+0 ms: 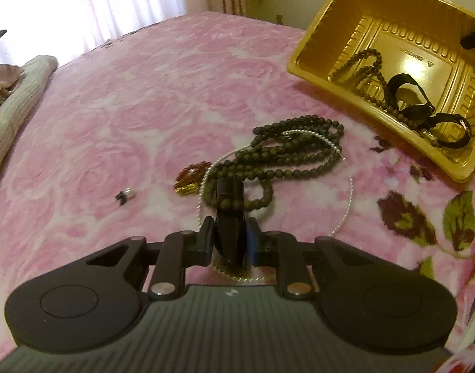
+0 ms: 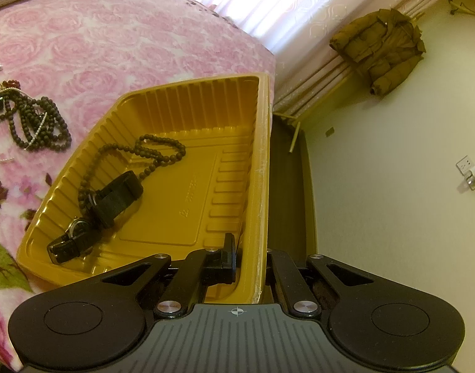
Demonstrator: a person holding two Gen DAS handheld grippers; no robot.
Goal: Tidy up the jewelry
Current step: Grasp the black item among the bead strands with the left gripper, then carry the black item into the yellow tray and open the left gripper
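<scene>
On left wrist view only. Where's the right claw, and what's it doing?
Observer: The right claw is shut on the side wall of the yellow tray, with one finger inside the tray.
Operator: Is that side near the bed edge?
Observer: Yes. The gripped wall runs right along the edge of the pink blanket, and a dark strip drops away just beyond it.

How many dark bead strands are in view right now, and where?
2. One dark bead strand lies inside the gold tray. The other is piled on the pink blanket, at the left gripper tips. More may be tangled underneath.
</scene>
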